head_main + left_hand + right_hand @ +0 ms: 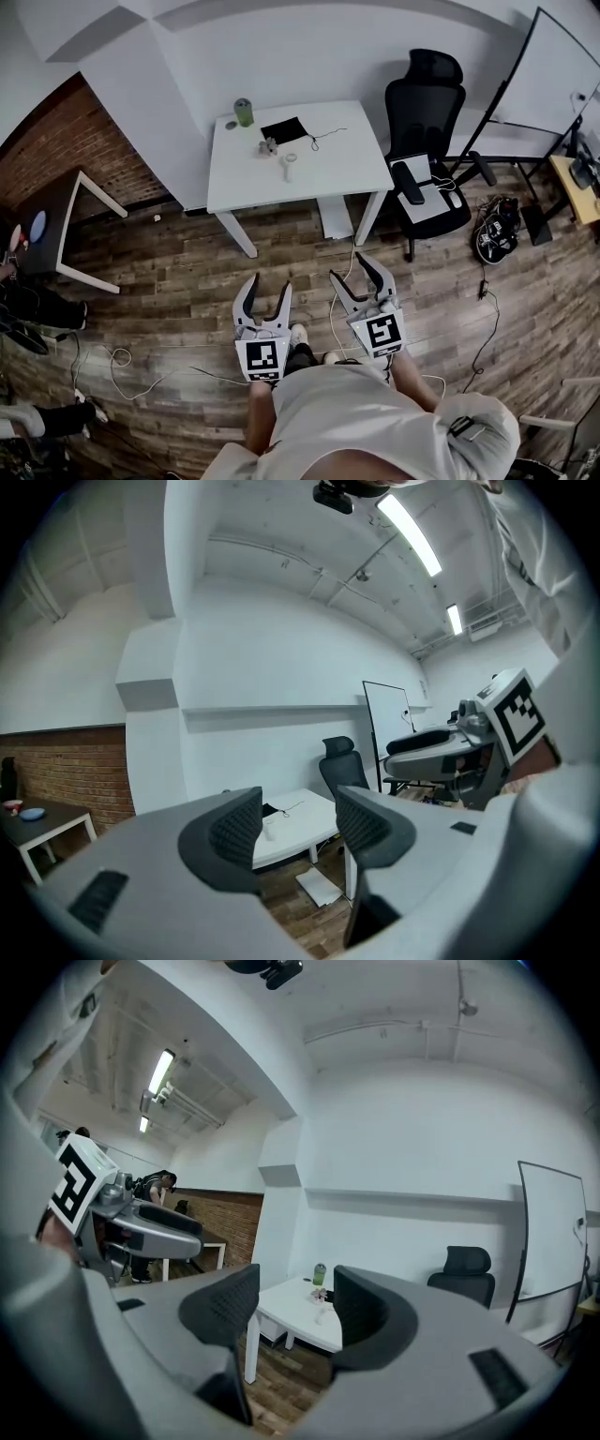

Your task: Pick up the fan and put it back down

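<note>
- Two grippers, both empty. The left gripper [268, 284] and the right gripper [348, 266] are held level in front of the person. Each pair of jaws stands apart with only air in the gap, the right pair perhaps a little narrower.
- One white table [347, 164], the reference point for everything below. It stands well ahead of both grippers, across a stretch of wooden floor.
- One fan, presumed: a small white thing with a ring-shaped head [290, 161], lying near the middle of the table top. It is too small to identify for certain.
- Other table contents: a small clump of items [269, 145] just behind the fan, a black mat [284, 129] toward the table's back edge with a thin cord trailing from it, and a green cup [244, 112] at the back left corner.
- One black office chair [427, 141], at the table's right side.
- Fan relative to the grippers: well apart and untouched, roughly straight ahead between the two and slightly nearer the left gripper's line. No pick-up has begun.
- Hazards, as judged:
  - A white cable [333, 300] runs over the floor from the table's front toward the person's feet — a snag or trip on the approach.
  - The clump beside the fan could be pinched by mistake.
  - A careless reach past the fan could knock the cup.
  - The right jaws may need to widen before they fit the handle.
</note>
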A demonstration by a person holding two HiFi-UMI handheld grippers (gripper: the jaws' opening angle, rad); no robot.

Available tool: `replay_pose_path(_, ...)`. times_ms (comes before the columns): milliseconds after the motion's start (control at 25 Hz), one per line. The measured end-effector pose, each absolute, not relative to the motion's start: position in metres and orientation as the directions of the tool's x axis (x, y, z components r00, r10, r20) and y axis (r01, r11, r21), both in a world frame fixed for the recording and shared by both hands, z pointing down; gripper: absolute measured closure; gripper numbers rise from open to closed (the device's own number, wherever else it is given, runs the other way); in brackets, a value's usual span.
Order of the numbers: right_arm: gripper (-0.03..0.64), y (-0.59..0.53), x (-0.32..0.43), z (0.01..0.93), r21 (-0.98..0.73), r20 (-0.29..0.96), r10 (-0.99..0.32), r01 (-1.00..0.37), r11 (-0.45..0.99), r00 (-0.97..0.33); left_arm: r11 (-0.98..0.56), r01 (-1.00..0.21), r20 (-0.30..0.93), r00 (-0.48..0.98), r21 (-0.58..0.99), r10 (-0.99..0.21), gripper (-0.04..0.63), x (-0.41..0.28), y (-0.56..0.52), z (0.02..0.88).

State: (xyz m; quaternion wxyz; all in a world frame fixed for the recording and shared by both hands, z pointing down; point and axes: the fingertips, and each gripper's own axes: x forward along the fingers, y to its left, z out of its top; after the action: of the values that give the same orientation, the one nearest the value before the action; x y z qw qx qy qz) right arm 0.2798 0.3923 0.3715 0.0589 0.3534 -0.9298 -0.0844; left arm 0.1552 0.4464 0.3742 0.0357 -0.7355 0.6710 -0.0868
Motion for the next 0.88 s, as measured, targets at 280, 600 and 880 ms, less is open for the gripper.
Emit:
replay_pose_path(280, 0.370, 0.354, 0.241, 0.374, 0.218, 0.062, -0.691, -0.666, 0.714, -0.720, -0.123, -0.980, 0.082, 0.111, -0.157, -0.990, 0.359, 0.113, 0.404, 0.382)
replay_pose_path(600, 0.370, 0.315, 0.199, 0.381, 0.224, 0.084, -0.719, -0.690, 0.688, -0.690, -0.158, -0.975, 0.080, 0.148, -0.153, -0.986, 0.360, 0.066, 0.358, 0.387)
replay_pose_path(880, 0.373, 0.290, 0.172, 0.382, 0.227, 0.089, -0.740, -0.710, 0.667, -0.667, -0.198, -0.968, 0.074, 0.189, -0.151, -0.979, 0.362, 0.040, 0.326, 0.386)
